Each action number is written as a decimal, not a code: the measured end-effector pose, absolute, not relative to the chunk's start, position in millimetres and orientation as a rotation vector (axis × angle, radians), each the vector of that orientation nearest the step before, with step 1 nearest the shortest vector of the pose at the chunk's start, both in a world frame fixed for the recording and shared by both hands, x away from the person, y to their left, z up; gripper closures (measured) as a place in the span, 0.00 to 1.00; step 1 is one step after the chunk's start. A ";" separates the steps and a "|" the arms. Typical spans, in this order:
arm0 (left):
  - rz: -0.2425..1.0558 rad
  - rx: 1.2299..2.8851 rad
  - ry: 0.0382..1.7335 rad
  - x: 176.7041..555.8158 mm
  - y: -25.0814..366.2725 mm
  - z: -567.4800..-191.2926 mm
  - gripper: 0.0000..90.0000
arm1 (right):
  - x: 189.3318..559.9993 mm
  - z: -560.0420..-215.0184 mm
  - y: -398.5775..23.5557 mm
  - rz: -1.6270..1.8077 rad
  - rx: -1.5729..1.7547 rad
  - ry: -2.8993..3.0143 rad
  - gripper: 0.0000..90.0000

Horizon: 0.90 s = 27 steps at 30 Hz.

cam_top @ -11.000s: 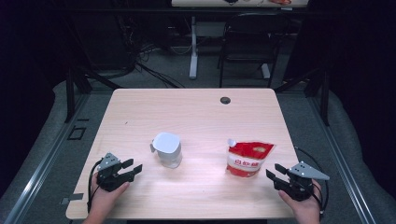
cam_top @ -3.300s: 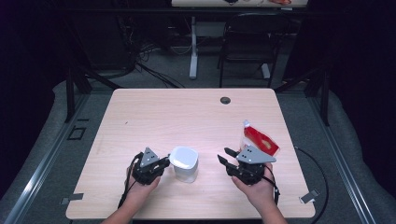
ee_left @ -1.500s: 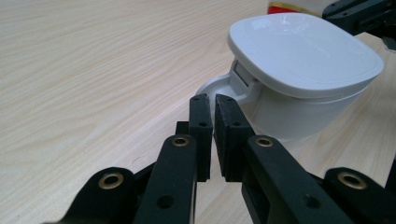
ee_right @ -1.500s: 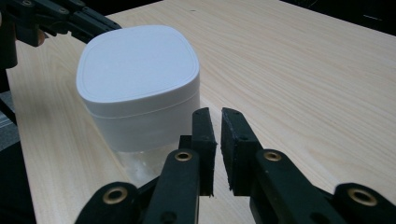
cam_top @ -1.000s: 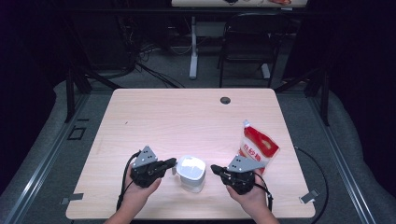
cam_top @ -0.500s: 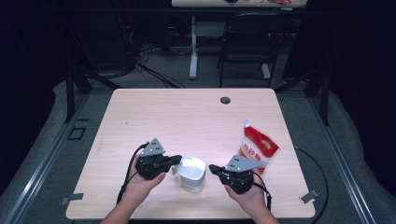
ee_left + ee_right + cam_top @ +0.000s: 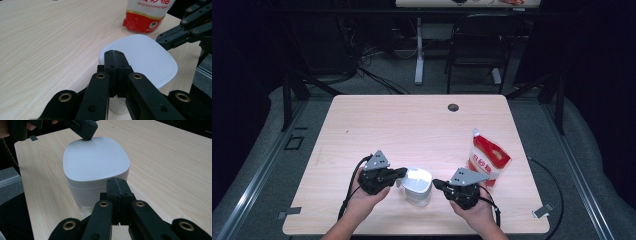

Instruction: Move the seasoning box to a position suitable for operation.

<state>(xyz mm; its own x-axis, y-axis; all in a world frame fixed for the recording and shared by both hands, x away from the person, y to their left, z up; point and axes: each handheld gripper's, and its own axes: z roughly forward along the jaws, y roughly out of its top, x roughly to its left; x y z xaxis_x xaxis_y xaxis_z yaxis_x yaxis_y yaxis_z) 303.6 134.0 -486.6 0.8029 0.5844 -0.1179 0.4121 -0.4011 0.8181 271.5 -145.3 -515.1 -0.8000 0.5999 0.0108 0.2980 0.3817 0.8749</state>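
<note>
A white lidded container [image 7: 418,186] stands near the table's front edge, between the two grippers. My left gripper [image 7: 402,172] is shut, and its tip rests at the left rim of the container's lid [image 7: 147,58]. My right gripper [image 7: 435,183] is shut too, with its tip just off the container's right side [image 7: 96,171]. From the right gripper view the left gripper's tip [image 7: 86,128] sits over the lid's far edge. A red and white bag of sugar [image 7: 487,159] stands upright behind the right hand; its lower part [image 7: 146,15] shows past the lid.
The wooden table [image 7: 412,125] has a round cable hole [image 7: 453,107] near its far edge. A chair [image 7: 474,55] and a desk leg [image 7: 418,50] stand on the floor beyond. Tape marks [image 7: 543,210] sit at the front corners.
The left gripper has shifted right and a little up onto the container's left rim. The right gripper and the sugar bag stay where they were.
</note>
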 end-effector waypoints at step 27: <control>0.241 2.037 0.742 302.5 135.8 -488.2 1.00 | 271.5 -520.1 -142.7 1.357 0.782 2.379 1.00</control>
<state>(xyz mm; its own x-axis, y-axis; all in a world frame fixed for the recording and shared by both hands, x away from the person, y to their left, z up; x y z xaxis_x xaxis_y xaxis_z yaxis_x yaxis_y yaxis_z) 302.5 135.8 -488.2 0.7990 0.5900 -0.1166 0.4090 -0.3910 0.8245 271.5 -142.7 -520.1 -0.8099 0.5863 0.0150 0.3113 0.4081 0.8582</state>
